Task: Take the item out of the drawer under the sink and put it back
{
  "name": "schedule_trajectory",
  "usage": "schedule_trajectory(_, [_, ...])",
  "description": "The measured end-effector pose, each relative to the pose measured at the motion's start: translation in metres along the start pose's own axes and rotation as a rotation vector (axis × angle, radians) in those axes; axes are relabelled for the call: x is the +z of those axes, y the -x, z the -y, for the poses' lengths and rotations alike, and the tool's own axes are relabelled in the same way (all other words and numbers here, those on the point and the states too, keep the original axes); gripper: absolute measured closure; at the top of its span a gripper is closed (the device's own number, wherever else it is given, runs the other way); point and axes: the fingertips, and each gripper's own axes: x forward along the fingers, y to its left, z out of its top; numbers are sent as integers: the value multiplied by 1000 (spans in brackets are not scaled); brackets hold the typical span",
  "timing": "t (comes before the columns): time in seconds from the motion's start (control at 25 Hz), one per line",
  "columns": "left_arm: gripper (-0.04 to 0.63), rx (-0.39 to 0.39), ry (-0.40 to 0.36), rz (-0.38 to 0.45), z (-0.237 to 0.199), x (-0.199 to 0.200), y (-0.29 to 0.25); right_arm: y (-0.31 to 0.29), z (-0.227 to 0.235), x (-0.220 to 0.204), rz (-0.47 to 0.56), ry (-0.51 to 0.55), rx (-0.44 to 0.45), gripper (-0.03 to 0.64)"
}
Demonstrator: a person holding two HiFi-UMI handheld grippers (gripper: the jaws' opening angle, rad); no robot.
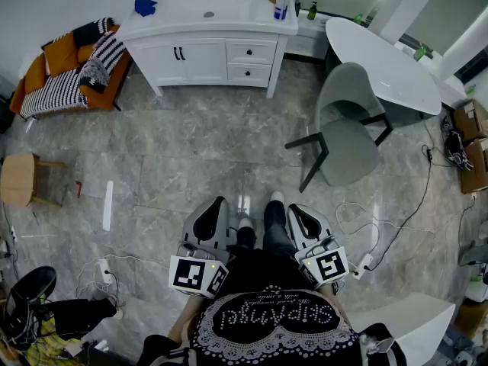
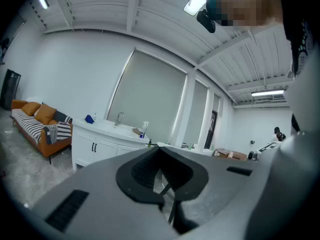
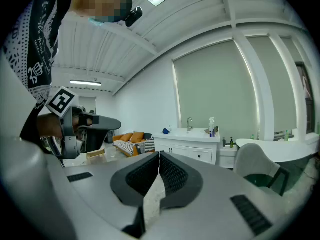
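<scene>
The white vanity with its sink stands at the far side of the room, well away from me. Its two small drawers at the right are closed, and so are the cabinet doors with black handles. No item from a drawer shows. My left gripper and right gripper are held low and close to the person's body, pointing toward the vanity. Both are shut with nothing between the jaws. The vanity also shows far off in the left gripper view and the right gripper view.
A grey chair and a white round table stand at the right. An orange sofa is at the left, a wooden stool nearer. Cables lie on the floor at the right. A spray bottle stands on the vanity.
</scene>
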Motion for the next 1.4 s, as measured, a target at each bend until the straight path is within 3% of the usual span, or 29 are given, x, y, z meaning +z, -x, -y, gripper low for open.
schedule_trajectory(0.4, [591,-20,-48,13,9,9,-4,-7,-6,13,15,14,46,597])
schedule_trajectory(0.68, [591,-49,-109,-55,12,-1,-15,-1,5,7,24,5,43,597])
schedule_trajectory(0.84, [591,-72,-134,-44,23,-6,-28,0,20,-1,22,-39,56,597])
schedule_trajectory(1.12, [591,-155,-96,-72,52,9,-81,-16,72,25,68,-73,58,597])
schedule_trajectory(1.4, [591,-96,-58,-34,60,12,-117,-28,114,27,79,-13,86,597])
